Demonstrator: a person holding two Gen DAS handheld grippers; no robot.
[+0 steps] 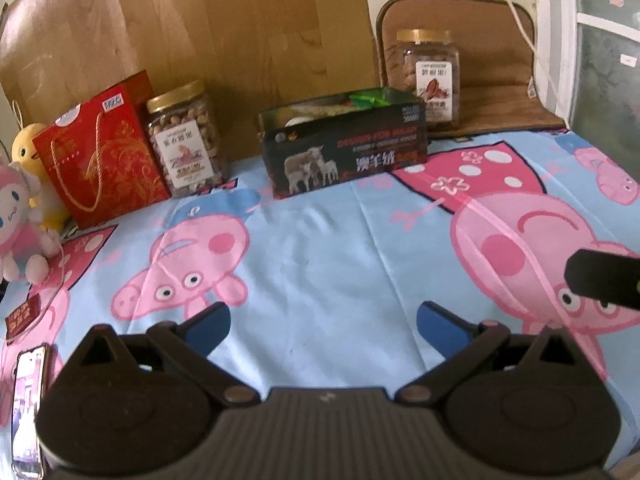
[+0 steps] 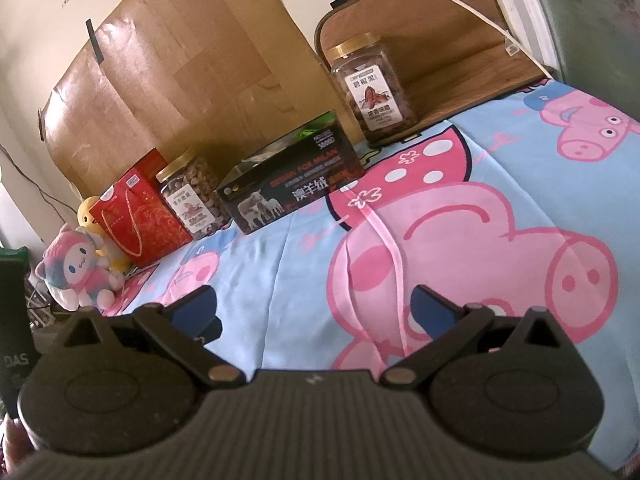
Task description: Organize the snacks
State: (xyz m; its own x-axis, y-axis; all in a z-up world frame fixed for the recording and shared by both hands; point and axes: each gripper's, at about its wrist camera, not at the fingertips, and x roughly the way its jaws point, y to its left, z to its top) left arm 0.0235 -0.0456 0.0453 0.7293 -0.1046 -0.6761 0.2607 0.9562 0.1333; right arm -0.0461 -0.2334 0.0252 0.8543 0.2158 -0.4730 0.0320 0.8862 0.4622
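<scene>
Both claws, left gripper and right gripper, are hovering spread and empty; far-right nut jar is looking rigid, heavy, slick — grip mid-body.

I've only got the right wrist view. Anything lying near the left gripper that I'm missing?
Observer: Yes, a phone lies on the sheet, just left of the left gripper.
Operator: Anything else over there?
Observer: A small red box sits beyond the phone, in front of the pink plush toy.
Operator: Is the left gripper holding anything?
Observer: No, its jaws stand open and empty above the sheet.
</scene>
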